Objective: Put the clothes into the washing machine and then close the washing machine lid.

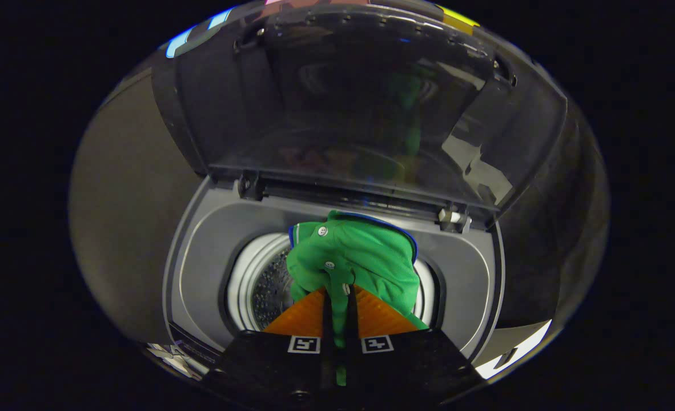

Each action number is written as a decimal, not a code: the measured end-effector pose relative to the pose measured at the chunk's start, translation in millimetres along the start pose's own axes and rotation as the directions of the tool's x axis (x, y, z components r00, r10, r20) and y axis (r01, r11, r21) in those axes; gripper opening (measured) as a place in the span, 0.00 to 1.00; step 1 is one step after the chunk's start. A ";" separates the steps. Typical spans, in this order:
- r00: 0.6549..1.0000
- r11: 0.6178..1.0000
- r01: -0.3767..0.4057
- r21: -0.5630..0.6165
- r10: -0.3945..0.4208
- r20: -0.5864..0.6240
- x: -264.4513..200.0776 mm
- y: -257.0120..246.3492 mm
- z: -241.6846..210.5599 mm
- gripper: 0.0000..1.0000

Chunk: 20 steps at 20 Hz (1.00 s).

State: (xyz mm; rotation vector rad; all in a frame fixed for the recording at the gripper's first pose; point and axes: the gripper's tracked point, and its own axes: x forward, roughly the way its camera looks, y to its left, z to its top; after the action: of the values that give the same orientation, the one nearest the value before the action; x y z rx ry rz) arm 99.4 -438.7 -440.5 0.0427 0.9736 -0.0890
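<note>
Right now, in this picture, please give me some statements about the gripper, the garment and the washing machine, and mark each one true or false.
1. The gripper is shut on the green shirt. True.
2. The washing machine lid is closed. False: it stands open, raised behind the opening.
3. The shirt hangs over the drum. True.
4. The shirt is red with a zipper. False: it is green, with white buttons and a blue-edged collar.
5. The shirt lies flat on top of the lid. False: the fingers pinch it and it bunches just ahead of them.
</note>
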 end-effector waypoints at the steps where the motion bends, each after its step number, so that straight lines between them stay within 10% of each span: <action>1: 1.000 1.000 -0.008 0.008 0.008 -0.011 1.8 2.2 -3.8 0.12; 6: 0.994 0.991 -0.066 0.113 0.055 0.098 -12.3 10.1 23.4 0.98; 20: 0.898 0.974 -0.175 0.142 0.099 0.428 -126.3 21.2 137.0 1.00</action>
State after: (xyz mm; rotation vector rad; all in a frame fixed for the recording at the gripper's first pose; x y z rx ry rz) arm 143.7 -421.0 -259.1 0.2481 0.5262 -0.0509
